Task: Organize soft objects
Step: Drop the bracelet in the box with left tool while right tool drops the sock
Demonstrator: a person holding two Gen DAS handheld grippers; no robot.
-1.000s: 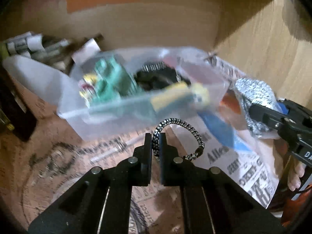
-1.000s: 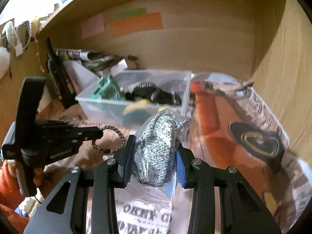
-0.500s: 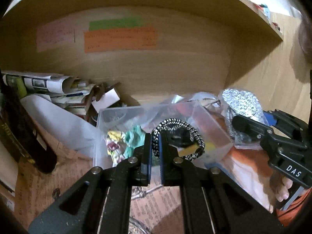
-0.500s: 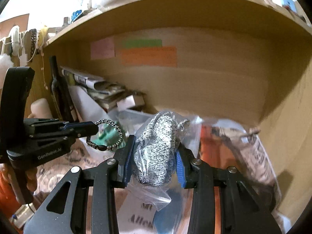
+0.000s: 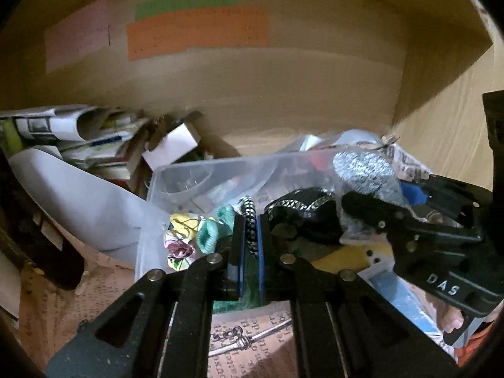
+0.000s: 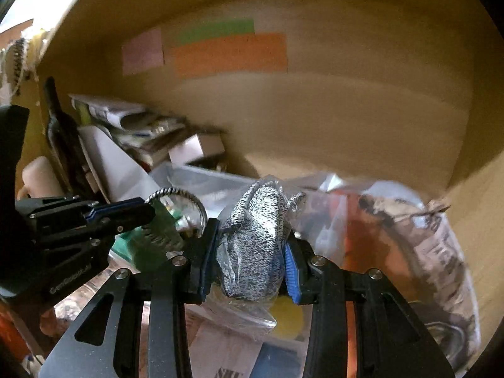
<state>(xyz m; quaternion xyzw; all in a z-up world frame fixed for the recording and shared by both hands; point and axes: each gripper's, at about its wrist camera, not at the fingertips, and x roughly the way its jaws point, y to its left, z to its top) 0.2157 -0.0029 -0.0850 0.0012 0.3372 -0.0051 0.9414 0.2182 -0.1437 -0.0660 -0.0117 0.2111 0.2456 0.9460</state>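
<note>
Wooden alcove wall [image 5: 283,100] behind everything, with pink, green and orange paper notes [image 5: 195,33] stuck on it. Bench [image 5: 94,286] covered in printed newspaper sheets. Pile of rolled papers and booklets [image 5: 78,135] at back left, dark bottle [image 6: 60,129] standing beside it.

Clear plastic bin [image 5: 176,176] sits on the bench just ahead of me, already holding soft stuff: floral cloth [image 5: 179,239], teal knit piece [image 5: 211,233], black fabric with a chain [image 5: 302,208], something yellow [image 5: 343,256] lower right, blurry.

My right gripper [image 6: 249,264]: fingers [image 6: 291,267] clamped partway on a grey speckled knit item in a clear plastic bag [image 6: 258,236], bag corner hanging below the pads. It is up over the bin's right side, seen from the left camera too.

My left gripper [image 5: 250,236]: fingers [image 5: 239,245] pinched nearly together on a black-and-white braided cord loop [image 5: 250,220], loop sticking up past the tips, hovering at the bin's near edge over the teal piece. Can't tell if the loop touches anything inside.
</note>
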